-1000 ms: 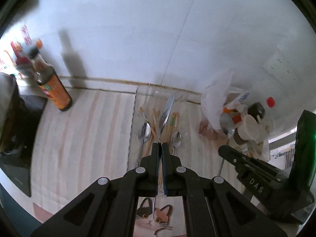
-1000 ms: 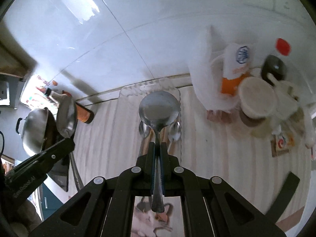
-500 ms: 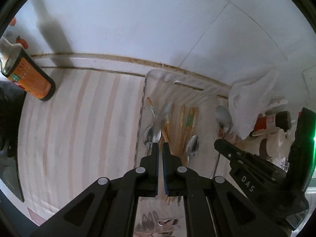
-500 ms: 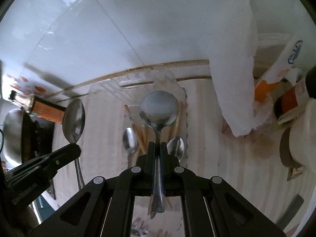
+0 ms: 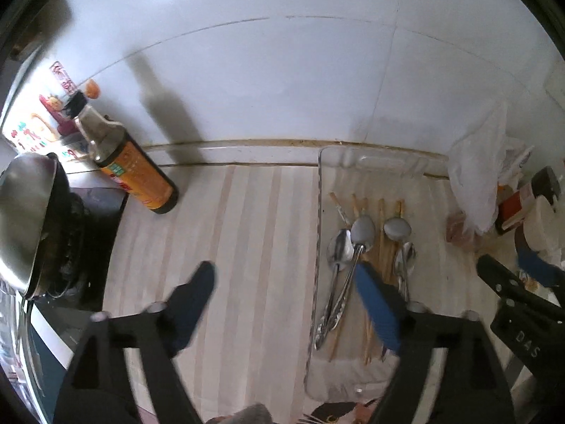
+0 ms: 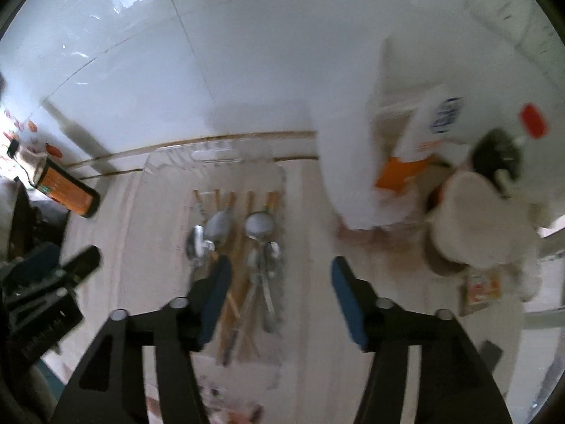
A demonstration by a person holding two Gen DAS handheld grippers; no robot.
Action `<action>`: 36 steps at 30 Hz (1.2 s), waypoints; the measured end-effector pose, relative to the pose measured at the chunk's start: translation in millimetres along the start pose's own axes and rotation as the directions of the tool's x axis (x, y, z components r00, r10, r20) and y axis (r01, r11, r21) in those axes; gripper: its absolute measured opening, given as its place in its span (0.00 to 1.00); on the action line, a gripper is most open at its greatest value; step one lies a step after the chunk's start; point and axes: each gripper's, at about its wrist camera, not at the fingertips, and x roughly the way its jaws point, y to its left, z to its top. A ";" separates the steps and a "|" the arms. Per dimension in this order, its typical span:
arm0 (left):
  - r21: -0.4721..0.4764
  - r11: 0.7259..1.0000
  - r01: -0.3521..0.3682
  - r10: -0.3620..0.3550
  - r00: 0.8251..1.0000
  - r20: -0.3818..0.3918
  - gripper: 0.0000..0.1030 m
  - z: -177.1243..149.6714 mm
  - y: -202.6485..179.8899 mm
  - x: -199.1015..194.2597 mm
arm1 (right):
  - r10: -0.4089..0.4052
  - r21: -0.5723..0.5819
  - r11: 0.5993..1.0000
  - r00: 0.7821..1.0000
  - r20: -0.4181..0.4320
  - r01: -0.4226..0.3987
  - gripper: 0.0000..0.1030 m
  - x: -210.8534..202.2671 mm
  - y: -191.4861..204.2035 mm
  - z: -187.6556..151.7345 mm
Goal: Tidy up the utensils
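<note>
A clear plastic tray (image 5: 319, 212) (image 6: 212, 152) lies on the striped counter and holds wooden chopsticks (image 5: 381, 212) (image 6: 233, 282) and several steel spoons. My left gripper (image 5: 282, 282) hangs over the tray's left edge, its jaws opening; a long spoon (image 5: 363, 228) lies loose in the tray by its right finger (image 5: 374, 300). My right gripper (image 6: 280, 279) is above the tray, jaws also opening, and a round-bowled spoon (image 6: 259, 226) rests below them, untouched. Each gripper shows at the edge of the other's view, right gripper (image 5: 512, 268) and left gripper (image 6: 70, 261).
A soy sauce bottle (image 5: 137, 173) (image 6: 60, 187) stands against the white tiled wall on the left, beside a steel wok (image 5: 24, 212) on a stove. Right of the tray sit a white plastic bag (image 5: 476, 176) (image 6: 346, 176) and crowded jars and lidded tubs (image 6: 476, 219).
Both grippers were shut on a spoon each; both have sprung open and dropped lower, and the two spoons now lie in the tray among the others.
</note>
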 end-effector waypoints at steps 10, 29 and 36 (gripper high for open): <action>-0.002 1.000 -0.030 0.030 0.998 0.052 1.00 -34.6 0.9 -14.4 | -0.094 -0.031 0.995 0.994 0.046 0.096 1.00 -22.5 -7.0 -45.2; -0.065 0.996 0.057 -0.050 0.993 0.104 1.00 -95.1 2.9 -118.4 | 0.106 -0.005 0.994 0.989 0.107 -0.106 1.00 -119.1 -30.1 -94.5; -0.063 0.992 0.112 -0.101 0.982 0.160 1.00 -122.1 14.7 -187.7 | 0.143 -0.014 0.990 0.978 0.149 -0.143 1.00 -192.1 -40.4 -124.6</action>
